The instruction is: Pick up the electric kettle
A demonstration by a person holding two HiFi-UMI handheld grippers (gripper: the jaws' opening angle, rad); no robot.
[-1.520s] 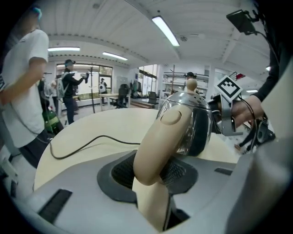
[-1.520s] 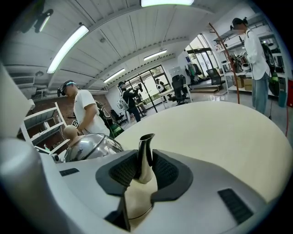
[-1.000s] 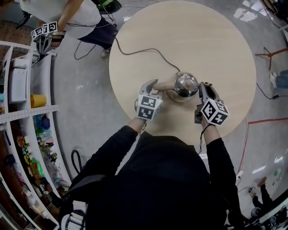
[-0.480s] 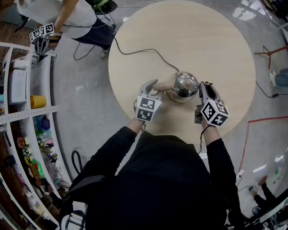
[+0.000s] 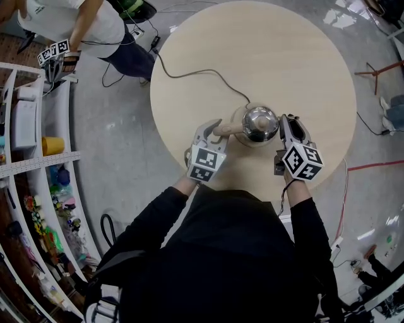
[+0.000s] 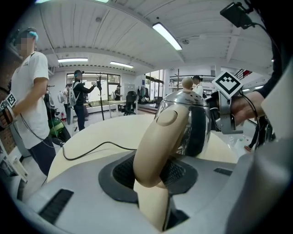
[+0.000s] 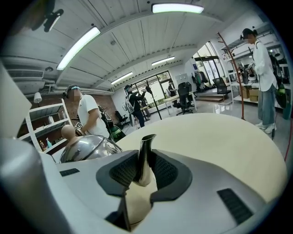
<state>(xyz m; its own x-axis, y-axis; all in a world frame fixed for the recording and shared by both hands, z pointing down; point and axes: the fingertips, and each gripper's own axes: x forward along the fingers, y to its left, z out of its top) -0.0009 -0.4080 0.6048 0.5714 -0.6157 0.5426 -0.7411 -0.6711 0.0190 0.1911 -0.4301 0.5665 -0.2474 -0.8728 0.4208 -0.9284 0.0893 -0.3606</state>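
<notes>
The electric kettle [image 5: 260, 122] is polished steel with a beige handle [image 5: 226, 129] and a knobbed lid, and it is over the near part of the round table [image 5: 284, 50]. My left gripper [image 5: 214, 130] is shut on the handle [image 6: 162, 141]; its jaws have just been closing further on it. From the right side, my right gripper [image 5: 285, 123] is shut on the thin steel spout [image 7: 143, 157]. The domed lid [image 7: 89, 148] shows left of that spout. A pale base ring [image 5: 237, 117] peeks out beside the kettle body [image 6: 194, 123].
A black cord [image 5: 189, 74] runs from the kettle's base across the table and off its far left edge. A person [image 5: 82, 19] with marker-cube grippers stands at upper left beside white shelves [image 5: 38, 158]. The table's near edge lies just below my grippers.
Both grippers and the kettle have risen a little together. The left gripper has rolled slightly on the handle, and the person at upper left has shifted.
</notes>
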